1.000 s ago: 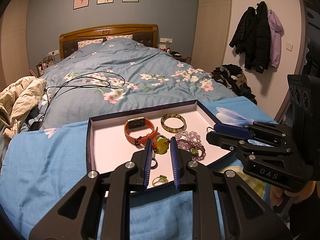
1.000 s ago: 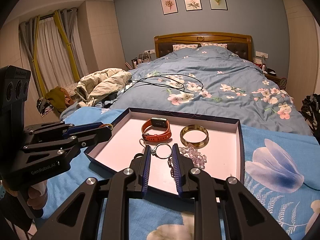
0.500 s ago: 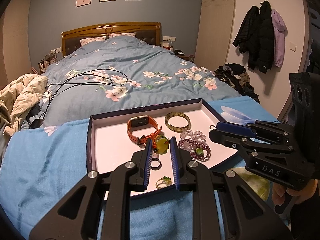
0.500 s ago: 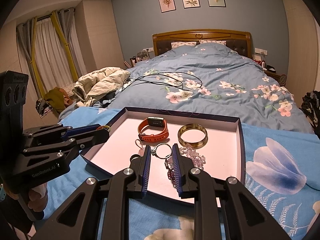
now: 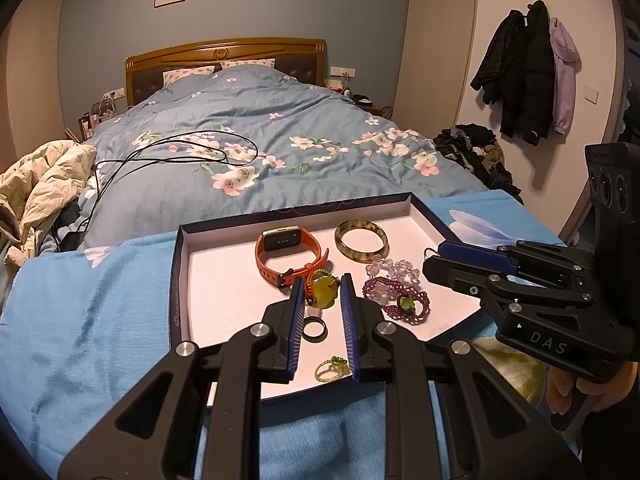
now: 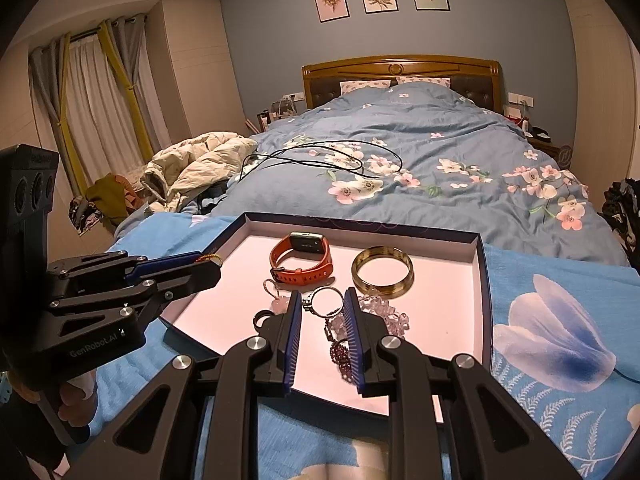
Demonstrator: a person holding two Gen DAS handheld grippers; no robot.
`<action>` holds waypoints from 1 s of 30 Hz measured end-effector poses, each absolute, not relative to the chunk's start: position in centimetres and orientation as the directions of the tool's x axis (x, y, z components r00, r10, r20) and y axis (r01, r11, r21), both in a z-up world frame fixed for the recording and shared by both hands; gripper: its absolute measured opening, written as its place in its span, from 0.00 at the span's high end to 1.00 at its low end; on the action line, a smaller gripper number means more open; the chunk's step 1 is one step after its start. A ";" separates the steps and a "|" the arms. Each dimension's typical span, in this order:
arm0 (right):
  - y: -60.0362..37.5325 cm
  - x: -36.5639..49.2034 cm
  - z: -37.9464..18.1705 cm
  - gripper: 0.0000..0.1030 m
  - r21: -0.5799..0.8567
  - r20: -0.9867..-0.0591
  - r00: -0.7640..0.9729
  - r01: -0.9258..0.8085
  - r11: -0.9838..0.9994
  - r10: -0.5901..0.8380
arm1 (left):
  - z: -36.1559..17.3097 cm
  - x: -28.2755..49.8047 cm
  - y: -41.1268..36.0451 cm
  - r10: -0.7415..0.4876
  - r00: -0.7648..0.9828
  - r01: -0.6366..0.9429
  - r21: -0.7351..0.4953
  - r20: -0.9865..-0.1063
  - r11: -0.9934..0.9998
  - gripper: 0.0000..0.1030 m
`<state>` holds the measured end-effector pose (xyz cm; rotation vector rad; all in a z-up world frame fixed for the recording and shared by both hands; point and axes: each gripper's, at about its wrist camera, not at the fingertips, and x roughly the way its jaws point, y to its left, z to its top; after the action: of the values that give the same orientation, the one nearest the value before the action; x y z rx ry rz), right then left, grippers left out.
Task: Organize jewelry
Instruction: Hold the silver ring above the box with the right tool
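Note:
A dark-rimmed tray [image 5: 176, 280] with a white floor sits on a blue cloth. It holds an orange watch [image 5: 290, 258], an olive bangle [image 5: 361, 234], clear and purple bead bracelets [image 5: 394, 292], a black ring [image 5: 314, 327] and a small green ring [image 5: 332, 369]. My left gripper [image 5: 322, 286] is shut on a yellow-green pendant [image 5: 322, 290] above the tray's front. My right gripper [image 6: 322, 302] is shut on a silver ring [image 6: 326, 301] above the tray [image 6: 480, 280], near the bead bracelets [image 6: 384, 314].
A bed with a blue flowered duvet [image 5: 260, 128] and a black cable [image 5: 180, 152] lies behind the tray. A cream jacket [image 6: 200, 160] is heaped at the left. Coats [image 5: 524, 68] hang on the right wall.
Both grippers have drawn back slightly and risen with their pieces. The tray contents have not moved.

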<state>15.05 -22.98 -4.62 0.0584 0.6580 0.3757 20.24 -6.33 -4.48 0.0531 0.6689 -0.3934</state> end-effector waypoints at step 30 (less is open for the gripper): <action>-23.3 16.1 -5.3 0.81 0.169 -0.604 0.716 -0.313 0.934 0.349 | -5.4 21.9 -6.6 -0.317 0.706 0.352 -0.074 -0.633 0.933 0.82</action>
<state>16.10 -23.28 -5.34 0.0556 0.6794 0.3670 21.85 -6.57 -5.39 0.0540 0.6931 -0.3719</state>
